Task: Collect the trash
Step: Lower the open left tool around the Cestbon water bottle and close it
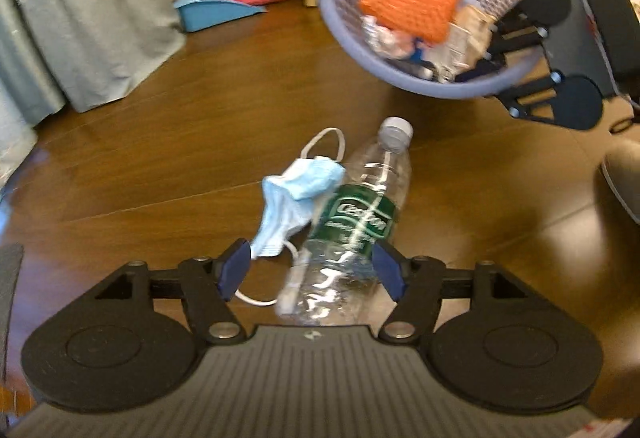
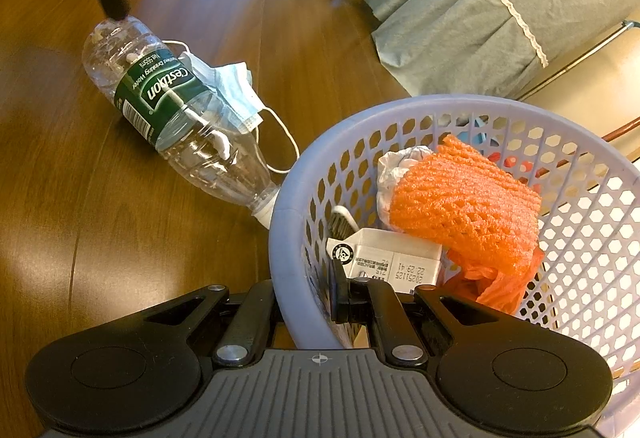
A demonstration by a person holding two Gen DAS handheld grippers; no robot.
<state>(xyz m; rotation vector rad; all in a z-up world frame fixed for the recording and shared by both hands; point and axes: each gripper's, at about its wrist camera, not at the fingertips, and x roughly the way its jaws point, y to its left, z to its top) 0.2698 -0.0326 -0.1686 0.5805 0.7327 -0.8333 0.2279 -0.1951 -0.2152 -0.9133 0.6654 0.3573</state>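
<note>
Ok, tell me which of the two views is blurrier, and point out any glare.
Left wrist view: motion-blurred, the basket and bottle label smeared, edges bowed by the fisheye. Right wrist view: sharper, the label's print and the carton date stamp legible. Glare: soft pale patches on the wooden floor in both views, plus bright highlights on the clear plastic.

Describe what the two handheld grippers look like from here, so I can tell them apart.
They look alike: black linkage arms with silver pivot bolts, round black discs either side, and a grey ribbed body. The left gripper shows blue finger pads; the right gripper has a crosshair mark on its body.
</note>
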